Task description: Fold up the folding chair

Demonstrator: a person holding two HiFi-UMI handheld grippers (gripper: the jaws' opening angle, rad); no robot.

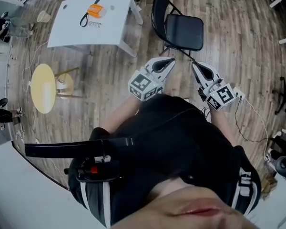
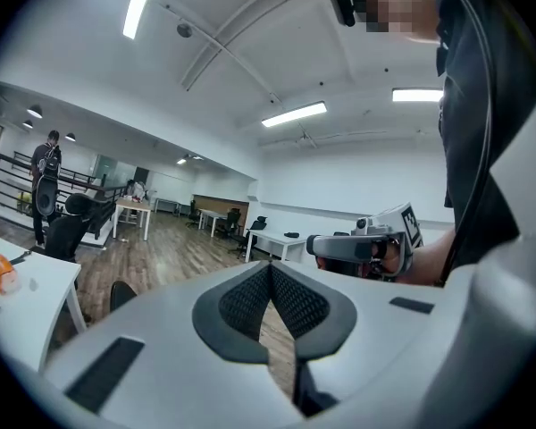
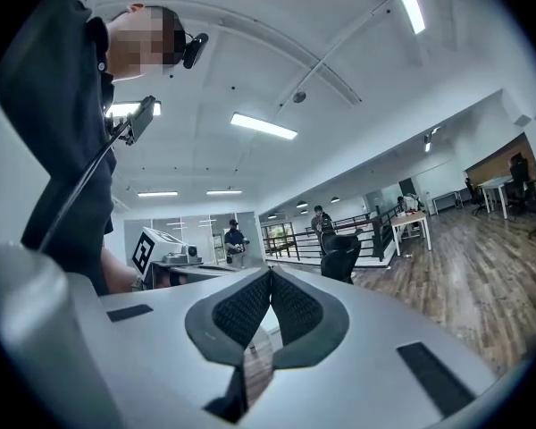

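Both of your grippers are shut and empty, and the folding chair stands unfolded ahead of them.

Your left gripper (image 1: 170, 61) has its jaws pressed together with nothing between them, and so does your right gripper (image 1: 196, 66). You hold both about level, side by side in front of your chest, and neither touches anything. The one folding chair (image 1: 183, 31), black, stands open on the wooden plank floor (image 1: 229, 42) just beyond the two gripper tips and apart from them. To its left is one white table (image 1: 114, 27) with an orange object (image 1: 95, 10) on it, and nearer you on the left is one round yellow side table (image 1: 43, 87). The room is a large open office with a white ceiling, strip lights, more desks and a black railing at the far end.
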